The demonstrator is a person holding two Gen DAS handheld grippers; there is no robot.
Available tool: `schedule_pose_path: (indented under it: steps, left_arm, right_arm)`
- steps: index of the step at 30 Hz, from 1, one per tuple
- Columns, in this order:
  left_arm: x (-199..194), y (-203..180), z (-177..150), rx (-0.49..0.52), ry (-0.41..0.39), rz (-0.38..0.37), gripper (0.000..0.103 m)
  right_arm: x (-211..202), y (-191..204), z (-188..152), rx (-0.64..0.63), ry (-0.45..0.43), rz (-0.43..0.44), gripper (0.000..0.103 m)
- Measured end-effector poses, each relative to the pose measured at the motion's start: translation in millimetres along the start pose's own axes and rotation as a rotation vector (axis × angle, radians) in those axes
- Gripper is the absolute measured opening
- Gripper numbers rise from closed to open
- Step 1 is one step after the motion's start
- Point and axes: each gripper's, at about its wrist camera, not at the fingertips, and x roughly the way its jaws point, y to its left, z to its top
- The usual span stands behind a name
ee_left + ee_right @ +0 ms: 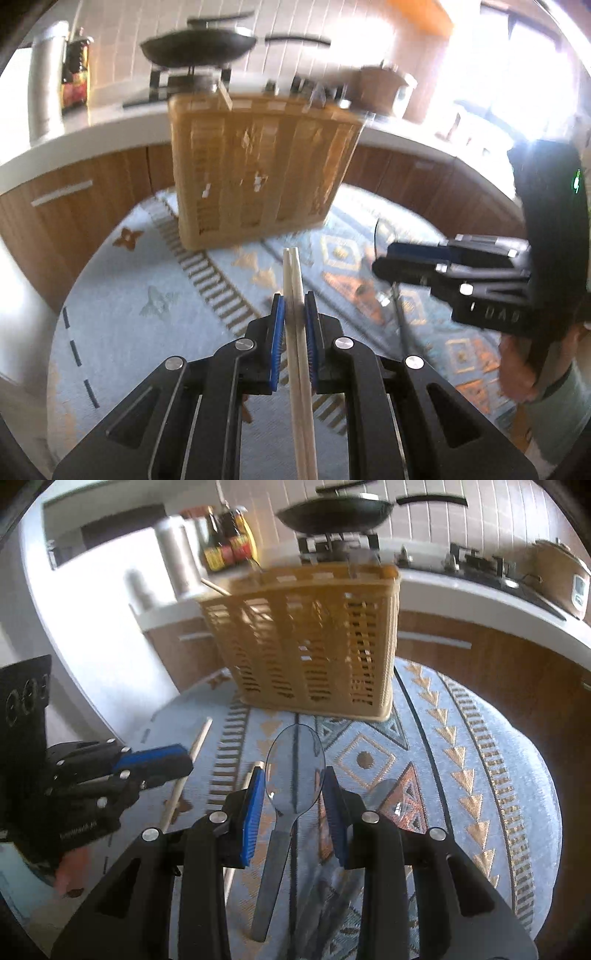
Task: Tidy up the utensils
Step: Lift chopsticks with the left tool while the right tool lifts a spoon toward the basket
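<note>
My left gripper (294,310) is shut on a pair of pale wooden chopsticks (295,280) and holds them above the patterned mat, tips toward the tan slotted utensil basket (258,166). My right gripper (295,794) is shut on a clear plastic spoon (293,760), bowl forward, in front of the same basket (314,638). The right gripper shows at the right of the left wrist view (443,266); the left gripper with its chopsticks (199,738) shows at the left of the right wrist view (155,764).
A blue patterned mat (480,775) covers the table. More clear utensils (388,797) lie on it under my right gripper. Behind are a white counter (92,129), a black pan (199,46) on a stove, sauce bottles (229,539) and a rice cooker (557,579).
</note>
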Motion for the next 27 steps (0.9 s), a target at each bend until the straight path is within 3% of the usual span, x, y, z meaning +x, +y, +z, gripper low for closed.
schedule_pose_path:
  steps: [5,13,14,16,27]
  left_arm:
    - [-17,-17,1,0.044,-0.126,0.021,0.009]
    - [-47,-34,7,0.069,-0.262,0.016,0.008]
    - [-52,-36,10,0.073,-0.285,0.018,0.000]
    - [-60,-39,14,0.076,-0.319,0.010,0.000]
    - [-71,-32,38,0.064,-0.369,-0.021,0.000]
  right_arm:
    - [-22,2,-4,0.012,-0.072,0.064,0.029]
    - [-39,0,-1,0.037,-0.157,0.119,0.029]
    - [-40,0,1,0.040,-0.173,0.123,0.029]
    - [-46,0,6,0.044,-0.204,0.127,0.029]
    - [-67,-4,31,0.064,-0.299,0.107,0.029]
